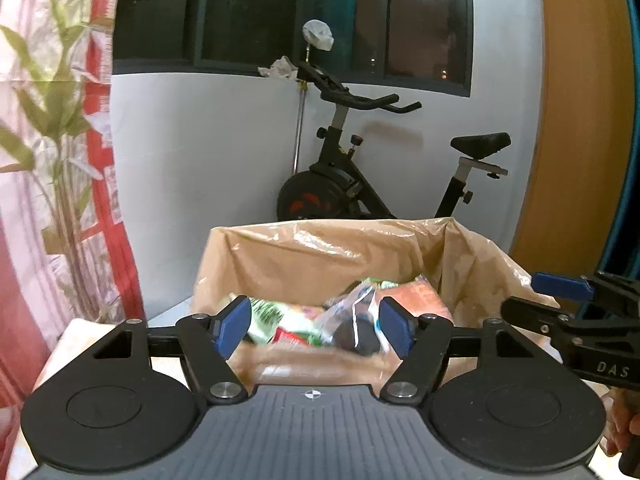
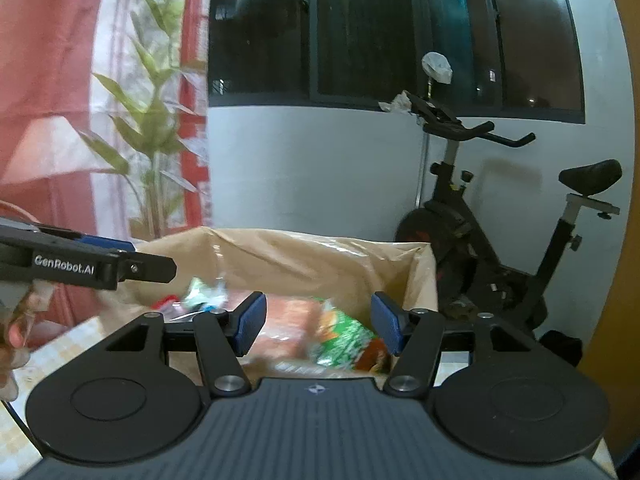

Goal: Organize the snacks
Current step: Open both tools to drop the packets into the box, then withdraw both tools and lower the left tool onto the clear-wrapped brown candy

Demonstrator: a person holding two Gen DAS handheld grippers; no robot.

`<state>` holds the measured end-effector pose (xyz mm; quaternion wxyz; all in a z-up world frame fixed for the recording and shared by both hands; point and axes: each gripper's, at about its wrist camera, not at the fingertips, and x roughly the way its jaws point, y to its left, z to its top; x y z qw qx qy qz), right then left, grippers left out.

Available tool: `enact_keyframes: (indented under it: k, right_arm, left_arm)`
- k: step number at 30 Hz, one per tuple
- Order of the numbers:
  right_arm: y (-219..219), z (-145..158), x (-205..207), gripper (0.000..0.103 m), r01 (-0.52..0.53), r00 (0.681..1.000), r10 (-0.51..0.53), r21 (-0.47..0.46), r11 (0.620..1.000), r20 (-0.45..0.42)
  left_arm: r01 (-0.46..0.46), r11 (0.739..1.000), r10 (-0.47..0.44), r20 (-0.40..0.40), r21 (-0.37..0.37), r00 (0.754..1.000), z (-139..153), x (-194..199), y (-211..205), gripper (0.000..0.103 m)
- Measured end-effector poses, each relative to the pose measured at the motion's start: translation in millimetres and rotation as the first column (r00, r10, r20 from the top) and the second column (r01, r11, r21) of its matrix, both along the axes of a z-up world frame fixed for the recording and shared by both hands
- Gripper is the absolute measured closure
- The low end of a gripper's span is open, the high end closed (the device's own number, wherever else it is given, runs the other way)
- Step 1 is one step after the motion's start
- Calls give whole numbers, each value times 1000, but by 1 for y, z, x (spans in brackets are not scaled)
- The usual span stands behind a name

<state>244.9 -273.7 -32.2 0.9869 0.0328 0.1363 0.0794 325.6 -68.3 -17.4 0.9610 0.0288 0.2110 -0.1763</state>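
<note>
A brown cardboard box [image 1: 320,252] lined with shiny tape stands on the table and holds several snack packets [image 1: 340,320]. In the left wrist view my left gripper [image 1: 316,326] hovers at the box's near rim, open, with nothing pressed between its blue pads. The right gripper's arm [image 1: 572,312] reaches in from the right. In the right wrist view my right gripper [image 2: 318,322] is also open above the box [image 2: 304,256]; a green packet [image 2: 344,344] and an orange one [image 2: 292,320] lie below it, untouched. The left gripper's arm [image 2: 88,266] comes in from the left.
An exercise bike [image 1: 380,176] stands behind the box against a white wall. A red and floral curtain [image 1: 48,160] hangs at the left, an orange door [image 1: 576,120] at the right. A tiled tabletop [image 2: 60,344] shows left of the box, with a person's hand [image 2: 16,340].
</note>
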Motion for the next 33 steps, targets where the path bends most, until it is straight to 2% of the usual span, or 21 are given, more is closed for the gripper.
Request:
enact_keyframes:
  k: [6,11,15,22,28,33]
  right_arm:
    - [7,-12,-38,42,-30,1000,30,27,999,1]
    - [5,-34,-66,42,1,1000,-1,11,1000,-32]
    - [-1,-55,-77,42,33,995,-33,1,999,-97]
    - [-2,-88,-82,42,47,977,-43,13,999,-208]
    - [11,-110,-68,42,2,957,3,15,1000,-290]
    - [23,-122,-55,42,-44,941,48,19,999,-334]
  left_arm:
    - [-12,1000,12,-11,-5,1000,-5,-38,28,29]
    - [-43,999,43,-61,2,997,-30,-56,51,29]
    - [-80,997,79,-121,-7,989,-51,-56,67,29]
    - [-97,995,93,-166,-16,982,-74,-50,79,31]
    - [-119,993,114,-215,-12,970,-98,-38,84,44]
    - [-146,989,140,-282,-2,949,-129,-16,88,51]
